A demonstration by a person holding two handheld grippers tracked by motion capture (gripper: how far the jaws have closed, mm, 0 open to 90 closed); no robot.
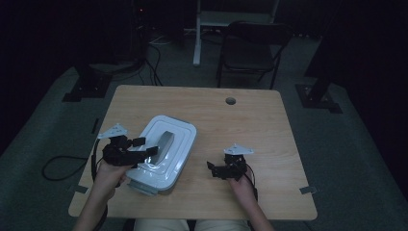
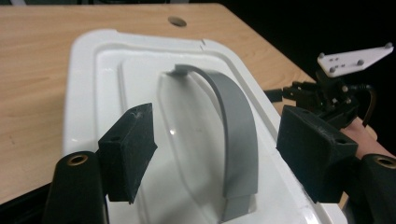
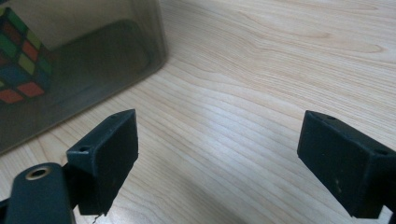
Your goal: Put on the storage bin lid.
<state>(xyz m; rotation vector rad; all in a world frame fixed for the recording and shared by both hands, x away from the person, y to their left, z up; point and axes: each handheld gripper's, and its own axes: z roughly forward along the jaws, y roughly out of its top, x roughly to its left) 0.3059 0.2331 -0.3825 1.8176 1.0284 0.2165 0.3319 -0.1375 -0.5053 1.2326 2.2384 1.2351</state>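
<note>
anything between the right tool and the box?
Nothing: bare table between the right tool and the box, per the right gripper view.

Both the left gripper (image 1: 144, 153) and right gripper (image 1: 215, 169) hold their fingers (image 2: 128, 149) spread wide.

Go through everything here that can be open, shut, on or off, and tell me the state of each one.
Lid: on the box, closed.
Grey handle: arched up from the lid, ungripped.
Box: standing on the table, clear wall, colourful puzzle cube inside.
Left claw: open, jaws either side of the handle, not touching.
Right claw: open, empty, over bare table beside the box.
</note>
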